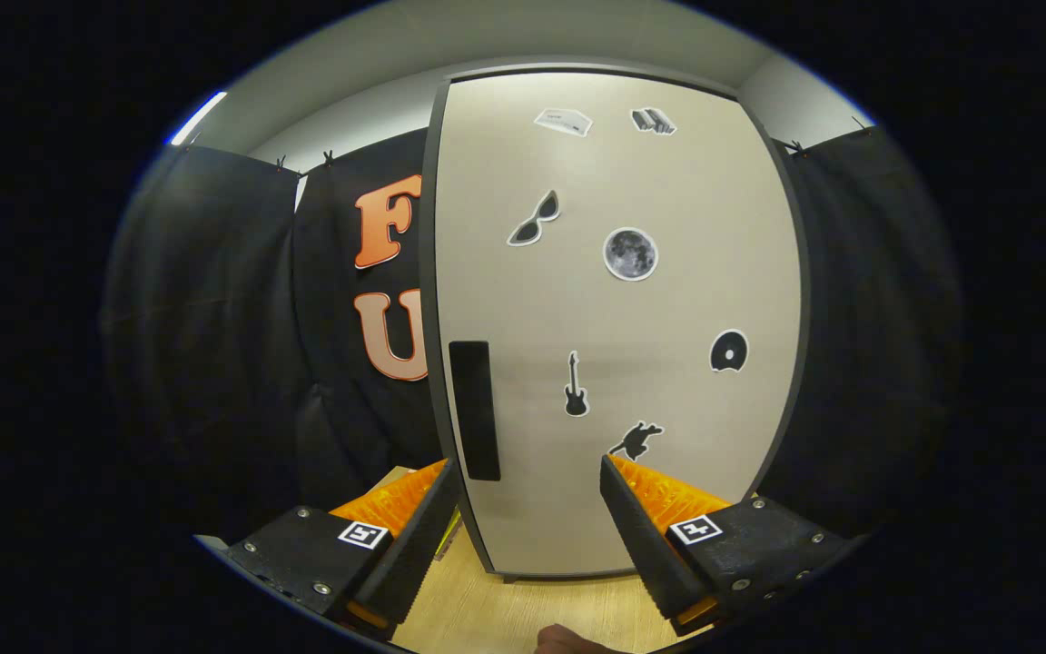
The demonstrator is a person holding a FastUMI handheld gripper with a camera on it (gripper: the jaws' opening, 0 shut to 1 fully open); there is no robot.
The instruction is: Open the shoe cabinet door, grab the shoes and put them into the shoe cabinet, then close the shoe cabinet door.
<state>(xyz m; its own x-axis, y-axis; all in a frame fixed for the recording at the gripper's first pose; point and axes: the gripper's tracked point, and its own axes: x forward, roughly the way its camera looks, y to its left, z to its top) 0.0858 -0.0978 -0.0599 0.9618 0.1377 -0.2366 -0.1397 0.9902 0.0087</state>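
Landmark: shoe cabinet door [614, 318], closed flat against the cabinet, upright on the tabletop [523, 613].
Handle: dark vertical handle [474, 411] near the door's left edge, low on the panel.
Tongs: tongs [527, 522] spread wide, holding nothing; the door's lower part lies between the fingers, the handle just ahead of the left finger.
Shoes: something pale and partly hidden lies left of the door's base behind the left finger; cannot tell what it is.
Stage: a closed door fits either the opening step or a completed close.
Technique, if opening: centre the handle between the fingers, grip squarely, pull along the hinge arc.
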